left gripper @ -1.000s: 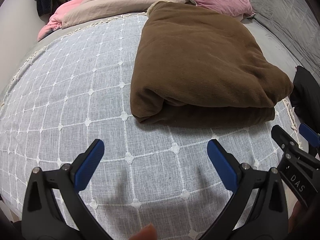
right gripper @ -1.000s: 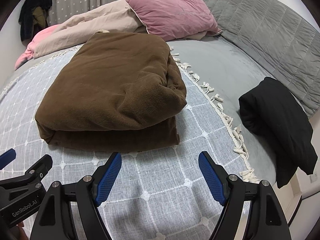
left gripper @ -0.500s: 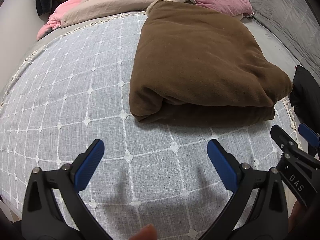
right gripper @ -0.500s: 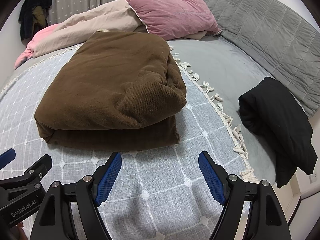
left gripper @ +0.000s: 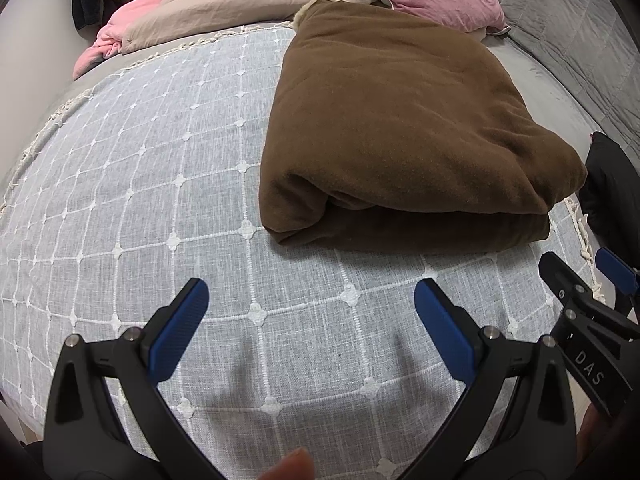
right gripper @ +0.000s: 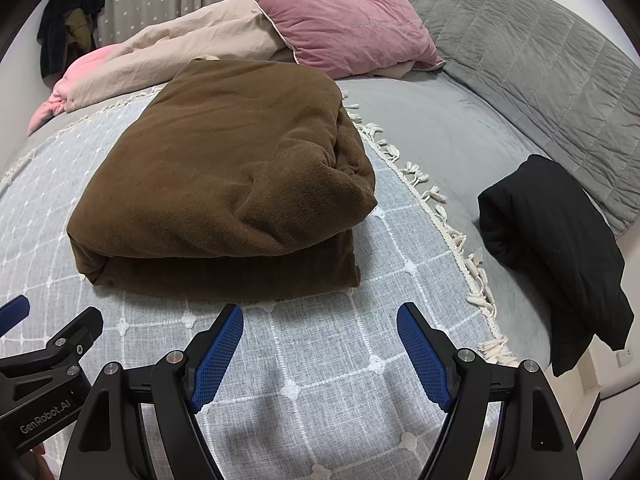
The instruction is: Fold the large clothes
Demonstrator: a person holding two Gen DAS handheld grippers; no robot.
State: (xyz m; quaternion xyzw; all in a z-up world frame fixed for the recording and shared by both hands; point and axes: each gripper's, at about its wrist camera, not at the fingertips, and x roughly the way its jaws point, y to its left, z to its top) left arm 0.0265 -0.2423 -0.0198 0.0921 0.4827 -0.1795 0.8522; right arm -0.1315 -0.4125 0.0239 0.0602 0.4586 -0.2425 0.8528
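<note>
1. Left tongs (left gripper: 308, 312) gape empty; their side reads "GenRobot.AI".
2. Right tongs (right gripper: 320, 340) gape empty; "DAS" shows on them.
3. Folded brown garment (right gripper: 224, 168) lies on the bed's white grid throw (left gripper: 140, 184), beyond both.

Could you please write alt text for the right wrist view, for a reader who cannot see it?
A folded brown garment lies on a white checked throw over a bed, just beyond the open, empty right tool. A black garment lies to the right, a pink pillow behind.
</note>
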